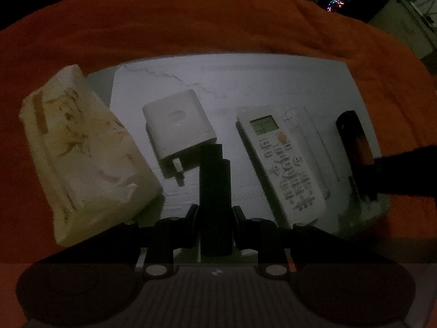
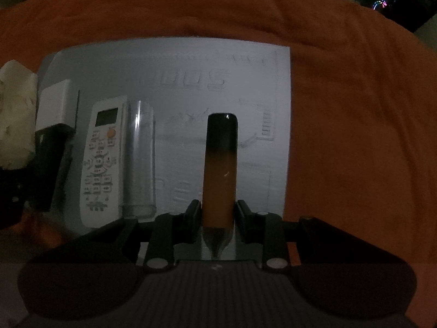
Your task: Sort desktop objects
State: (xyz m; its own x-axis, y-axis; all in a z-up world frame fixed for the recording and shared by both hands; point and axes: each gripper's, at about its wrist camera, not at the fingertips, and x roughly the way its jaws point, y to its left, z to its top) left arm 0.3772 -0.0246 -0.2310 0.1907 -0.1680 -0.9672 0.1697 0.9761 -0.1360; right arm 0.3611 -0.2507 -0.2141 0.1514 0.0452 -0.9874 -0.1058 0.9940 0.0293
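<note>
The right gripper (image 2: 215,213) is clamped on an orange-and-black tube (image 2: 220,169), held above the white board (image 2: 191,68). The left gripper (image 1: 215,213) is clamped on a black cylinder (image 1: 214,191), between the white charger (image 1: 179,128) and the remote (image 1: 284,161) lying on that board.

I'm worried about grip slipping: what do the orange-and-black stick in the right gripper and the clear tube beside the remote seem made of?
The orange-and-black rounded stick looks like smooth glossy plastic: its dark tip shows a highlight. The clear tube looks like transparent plastic, possibly glass: a bright streak runs along it.
</note>
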